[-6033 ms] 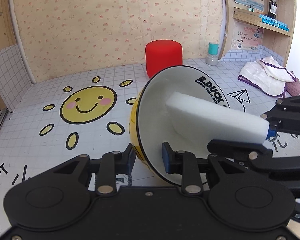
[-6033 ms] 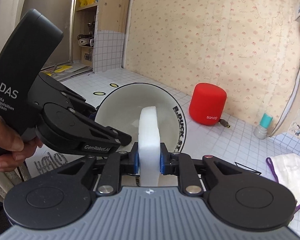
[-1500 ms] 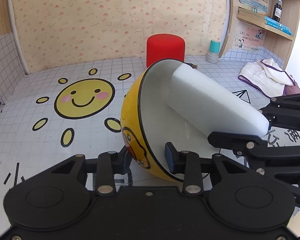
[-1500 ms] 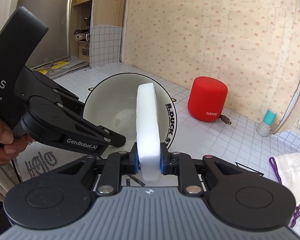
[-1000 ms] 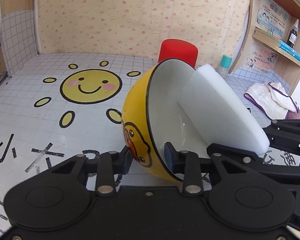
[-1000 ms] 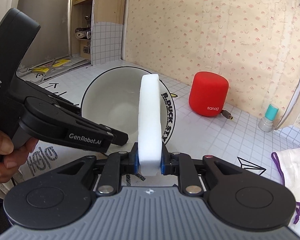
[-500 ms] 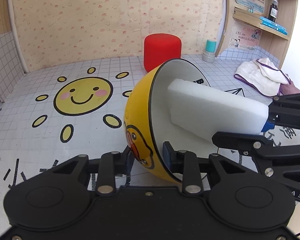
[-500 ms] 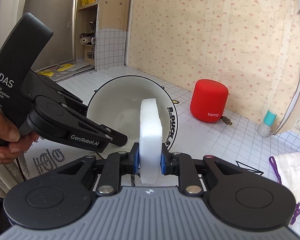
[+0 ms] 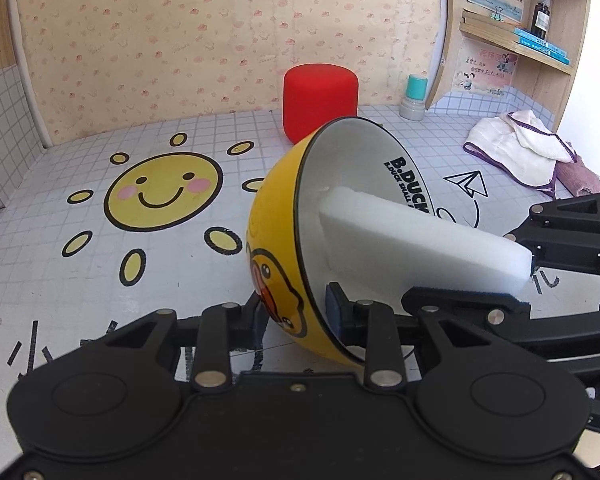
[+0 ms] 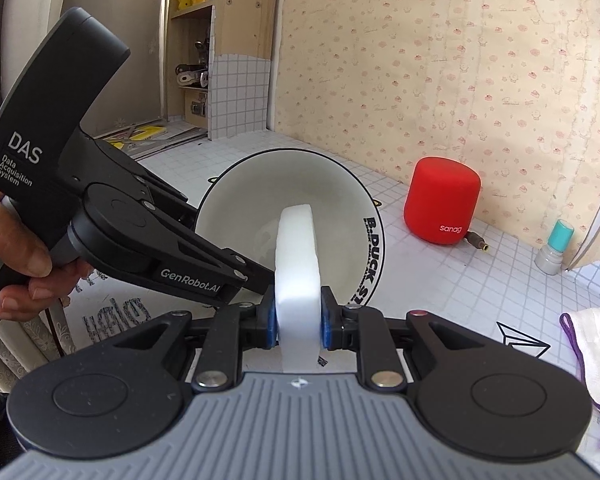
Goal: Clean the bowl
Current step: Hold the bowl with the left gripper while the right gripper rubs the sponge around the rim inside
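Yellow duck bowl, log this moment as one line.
left gripper: shut on tilted yellow duck bowl rim | right gripper: shut on white sponge block | sponge inside bowl

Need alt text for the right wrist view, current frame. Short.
The right tongs, shut on a white rectangular foam sponge, push it into the white inside of a tilted yellow ceramic bowl. A person's hand at left holds the left tongs, which grip the bowl's rim. A red cylindrical speaker stands behind on the white gridded tabletop.
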The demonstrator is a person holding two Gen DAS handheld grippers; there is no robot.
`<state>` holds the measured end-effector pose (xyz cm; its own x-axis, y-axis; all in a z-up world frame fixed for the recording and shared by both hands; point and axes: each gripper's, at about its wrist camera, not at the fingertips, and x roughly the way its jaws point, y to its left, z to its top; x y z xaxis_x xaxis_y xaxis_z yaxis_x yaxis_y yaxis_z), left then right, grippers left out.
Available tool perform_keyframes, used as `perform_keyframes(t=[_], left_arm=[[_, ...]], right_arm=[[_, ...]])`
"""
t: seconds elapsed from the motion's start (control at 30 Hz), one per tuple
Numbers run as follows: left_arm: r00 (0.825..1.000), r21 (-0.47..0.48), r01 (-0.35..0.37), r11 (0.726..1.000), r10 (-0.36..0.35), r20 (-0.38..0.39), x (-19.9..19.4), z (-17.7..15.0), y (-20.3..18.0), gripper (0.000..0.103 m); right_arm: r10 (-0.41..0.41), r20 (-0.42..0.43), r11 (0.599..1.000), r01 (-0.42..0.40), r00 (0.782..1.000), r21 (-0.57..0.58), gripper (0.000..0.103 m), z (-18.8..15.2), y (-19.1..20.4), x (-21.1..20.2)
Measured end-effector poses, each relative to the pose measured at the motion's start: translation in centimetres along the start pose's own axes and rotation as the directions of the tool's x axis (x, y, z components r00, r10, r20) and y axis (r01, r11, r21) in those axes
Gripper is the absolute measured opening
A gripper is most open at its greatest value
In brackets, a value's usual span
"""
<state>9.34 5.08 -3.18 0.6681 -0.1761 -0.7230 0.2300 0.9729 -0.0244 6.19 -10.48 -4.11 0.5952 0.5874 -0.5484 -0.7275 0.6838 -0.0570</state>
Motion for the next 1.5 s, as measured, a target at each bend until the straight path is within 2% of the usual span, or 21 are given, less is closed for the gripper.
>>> perform_keyframes(t=[0.1, 0.27, 0.4, 0.57, 0.73, 0.83, 1.03, 1.2, 1.3, 1.37, 1.43, 1.5], left_arm=[[1.000, 0.002, 0.000, 1.000, 0.000, 0.000, 0.0, 0.0, 0.0, 0.032], [1.000, 0.003, -0.002, 1.000, 0.002, 0.002, 0.0, 0.0, -0.1, 0.033], [1.000, 0.003, -0.007, 1.000, 0.007, 0.002, 0.0, -0.1, -0.1, 0.034], [1.000, 0.001, -0.007, 1.000, 0.007, 0.000, 0.0, 0.0, -0.2, 0.034], [1.000, 0.001, -0.005, 1.000, 0.005, -0.001, 0.1, 0.1, -0.2, 0.034], [1.000, 0.002, -0.005, 1.000, 0.005, -0.002, 0.1, 0.1, -0.1, 0.034], [1.000, -0.003, -0.002, 1.000, 0.002, -0.004, 0.2, 0.0, 0.0, 0.035], [0.999, 0.001, -0.033, 0.999, 0.033, 0.004, 0.3, -0.1, -0.4, 0.040], [0.998, -0.040, -0.063, 0.997, 0.064, 0.023, 0.0, -0.3, -0.4, 0.047], [0.998, -0.086, -0.052, 0.995, 0.055, 0.034, -0.4, -0.6, -0.2, 0.055], [0.998, -0.167, -0.040, 0.985, 0.048, 0.039, -0.7, -1.0, 0.1, 0.056], [0.997, -0.208, -0.059, 0.976, 0.069, 0.041, -0.9, -1.2, -0.1, 0.056]], right_arm=[[0.017, -0.012, 1.000, -0.017, 1.000, -0.013, 0.022, 0.2, 0.0, 0.1], [-0.074, 0.007, 0.997, 0.074, 0.997, 0.010, 0.022, 0.7, -0.6, 0.3], [-0.092, 0.009, 0.995, 0.092, 0.996, 0.023, 0.022, 0.7, -1.0, 0.3], [-0.061, 0.014, 0.998, 0.061, 0.998, 0.010, 0.022, 0.3, -0.7, -0.1], [0.000, -0.016, 0.999, -0.001, 1.000, -0.040, 0.022, 0.2, 0.4, 0.0], [-0.003, -0.017, 1.000, 0.002, 1.000, -0.031, 0.022, 0.4, 0.3, 0.1], [-0.097, 0.012, 0.995, 0.097, 0.995, 0.024, 0.022, 0.7, -1.1, 0.3], [-0.070, -0.009, 0.998, 0.070, 0.998, 0.009, 0.022, 0.3, -0.9, 0.9], [-0.065, -0.017, 0.998, 0.066, 0.998, 0.010, 0.022, 0.3, -0.8, 1.1], [-0.064, -0.021, 0.998, 0.064, 0.998, 0.012, 0.022, 0.2, -0.7, 1.2], [-0.062, -0.024, 0.998, 0.063, 0.998, 0.014, 0.022, 0.2, -0.6, 1.2], [-0.062, -0.025, 0.998, 0.062, 0.998, 0.010, 0.022, 0.2, -0.6, 1.2]])
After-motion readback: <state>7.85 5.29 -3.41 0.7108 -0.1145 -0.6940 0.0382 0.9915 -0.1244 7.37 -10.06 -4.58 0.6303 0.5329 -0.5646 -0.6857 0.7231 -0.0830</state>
